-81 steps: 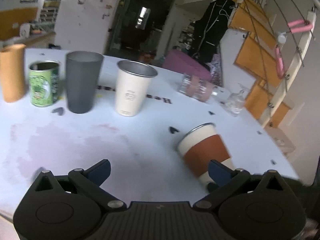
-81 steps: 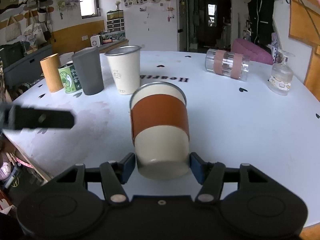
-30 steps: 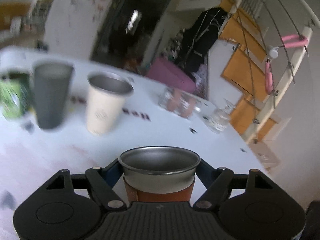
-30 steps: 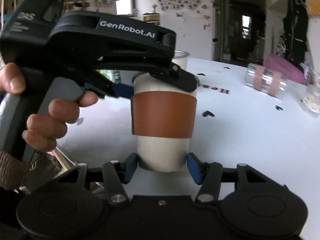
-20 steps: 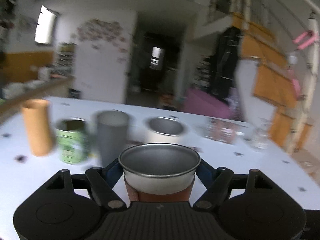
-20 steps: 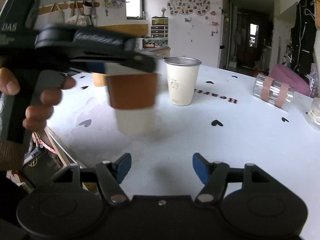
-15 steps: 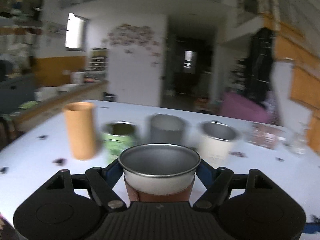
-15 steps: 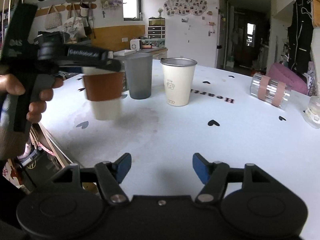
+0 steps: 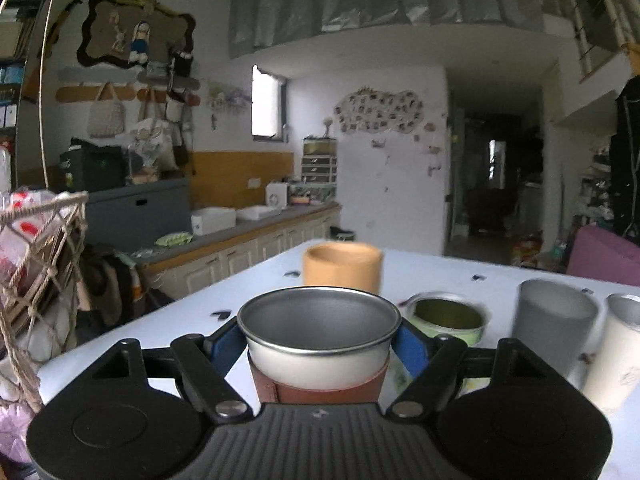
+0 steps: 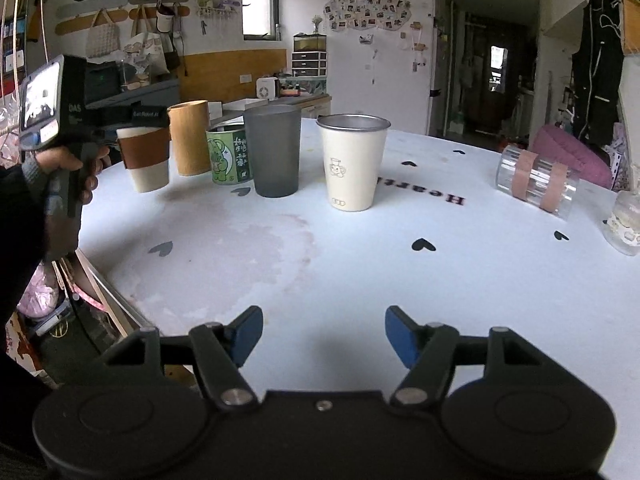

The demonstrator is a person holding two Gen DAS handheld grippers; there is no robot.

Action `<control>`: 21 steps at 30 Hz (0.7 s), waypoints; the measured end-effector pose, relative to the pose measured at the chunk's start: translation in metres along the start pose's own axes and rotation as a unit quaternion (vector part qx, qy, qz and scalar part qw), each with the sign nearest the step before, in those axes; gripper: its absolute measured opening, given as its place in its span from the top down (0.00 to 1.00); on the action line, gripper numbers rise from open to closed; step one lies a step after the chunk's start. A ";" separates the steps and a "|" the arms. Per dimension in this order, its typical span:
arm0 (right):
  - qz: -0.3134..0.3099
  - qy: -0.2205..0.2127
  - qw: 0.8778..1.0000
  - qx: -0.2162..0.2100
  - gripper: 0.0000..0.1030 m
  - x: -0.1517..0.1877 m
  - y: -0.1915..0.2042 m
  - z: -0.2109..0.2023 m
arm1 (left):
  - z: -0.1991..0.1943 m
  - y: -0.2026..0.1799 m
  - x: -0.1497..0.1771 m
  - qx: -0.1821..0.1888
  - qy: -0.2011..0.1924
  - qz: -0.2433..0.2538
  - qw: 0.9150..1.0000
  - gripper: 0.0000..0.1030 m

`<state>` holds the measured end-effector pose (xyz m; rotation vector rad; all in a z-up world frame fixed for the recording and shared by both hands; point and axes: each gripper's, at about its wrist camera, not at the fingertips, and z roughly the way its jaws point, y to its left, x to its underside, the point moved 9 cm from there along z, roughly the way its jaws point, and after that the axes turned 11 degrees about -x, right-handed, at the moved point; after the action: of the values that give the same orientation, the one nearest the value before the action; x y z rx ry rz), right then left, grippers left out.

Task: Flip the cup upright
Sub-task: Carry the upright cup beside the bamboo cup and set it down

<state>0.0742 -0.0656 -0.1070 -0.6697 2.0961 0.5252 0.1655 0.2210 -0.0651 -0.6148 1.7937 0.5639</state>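
- Right wrist view, nearest: the right gripper (image 10: 324,334) hangs low over the white table (image 10: 360,272) with its blue-tipped fingers (image 10: 246,334) spread wide apart and nothing between them.
- Just beyond it the tabletop shows a faint pinkish stain (image 10: 272,236) and small black heart marks (image 10: 423,245).
- Farther back a row of containers stands upright on the table: from left to right an orange cylinder (image 10: 189,138), a green tin (image 10: 229,156) with a bear printed on it, a grey tumbler (image 10: 275,150) and a cream metal cup (image 10: 352,162).
- At the far left end of that row, the left gripper (image 10: 138,120) holds the cup (image 10: 145,158) with the brown sleeve upright, mouth up. Whether its base touches the table or sits just above it I cannot tell.
- The person's hand (image 10: 70,174) wraps the left tool's handle at the left edge.
- Far right, a clear glass (image 10: 536,182) with two tan bands lies on its side, and a small clear bottle (image 10: 628,220) stands at the right edge.
- Left wrist view, nearest: the left gripper (image 9: 320,340) is clamped on the cup (image 9: 320,344), one blue finger (image 9: 408,346) pressed to each side just under the metal rim; the open mouth faces up.
- Beyond the cup stand the green tin (image 9: 448,318) just to the right, the orange cylinder (image 9: 342,266) straight behind, then the grey tumbler (image 9: 554,322) and cream metal cup (image 9: 618,344) at the right.
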 end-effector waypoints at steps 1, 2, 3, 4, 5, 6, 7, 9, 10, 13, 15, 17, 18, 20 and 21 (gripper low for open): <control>0.000 0.000 1.000 0.000 0.33 0.000 0.000 0.000 | 0.004 0.002 0.003 -0.003 0.008 -0.003 1.000 0.24; -0.001 0.000 1.000 0.000 0.33 0.000 0.001 0.000 | 0.007 0.003 0.006 -0.003 0.015 -0.006 1.000 0.24; -0.001 -0.001 1.000 0.000 0.33 0.000 0.001 0.000 | 0.006 0.004 0.007 -0.003 0.009 -0.008 1.000 0.23; 0.000 -0.001 1.000 0.000 0.33 0.000 0.001 -0.001 | 0.006 0.004 0.007 -0.003 0.009 -0.007 1.000 0.23; 0.000 -0.001 1.000 0.000 0.33 0.000 0.001 -0.001 | 0.006 0.004 0.006 -0.001 0.009 -0.007 1.000 0.23; 0.001 -0.002 1.000 -0.001 0.33 0.000 0.001 -0.001 | 0.005 0.004 0.005 0.000 0.011 -0.007 1.000 0.23; 0.002 -0.003 1.000 -0.001 0.33 0.000 0.001 -0.001 | 0.004 0.005 0.005 -0.001 0.013 -0.007 1.000 0.23; 0.002 -0.005 1.000 -0.002 0.33 -0.001 0.001 -0.002 | 0.006 0.008 0.003 0.002 0.017 -0.008 1.000 0.15; 0.003 -0.007 1.000 -0.002 0.33 -0.002 0.001 -0.002 | 0.006 0.009 0.001 0.001 0.017 -0.010 1.000 0.11; 0.003 -0.014 1.000 -0.002 0.32 -0.005 -0.003 -0.005 | -0.003 0.011 0.001 0.003 0.023 -0.016 1.000 0.03; -0.002 -0.023 1.000 0.000 0.30 -0.011 -0.004 -0.007 | -0.010 0.012 0.001 0.011 0.039 -0.021 0.999 0.02; -0.004 -0.035 0.999 0.004 0.29 -0.018 -0.007 -0.011 | -0.023 0.012 0.003 0.025 0.055 -0.025 0.998 0.02; -0.003 -0.042 0.999 0.003 0.28 -0.023 -0.008 -0.013 | -0.030 0.011 0.002 0.033 0.060 -0.025 0.997 0.01; 0.001 -0.056 0.998 -0.001 0.25 -0.032 -0.010 -0.017 | -0.048 0.011 0.000 0.044 0.065 -0.021 0.997 0.00; 0.001 -0.062 0.998 0.000 0.23 -0.037 -0.010 -0.018 | -0.057 0.010 0.000 0.047 0.066 -0.016 0.997 0.00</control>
<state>0.0878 -0.0738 -0.0680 -0.6195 1.9806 0.5549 0.1190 0.1918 -0.0480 -0.6267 1.9191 0.4231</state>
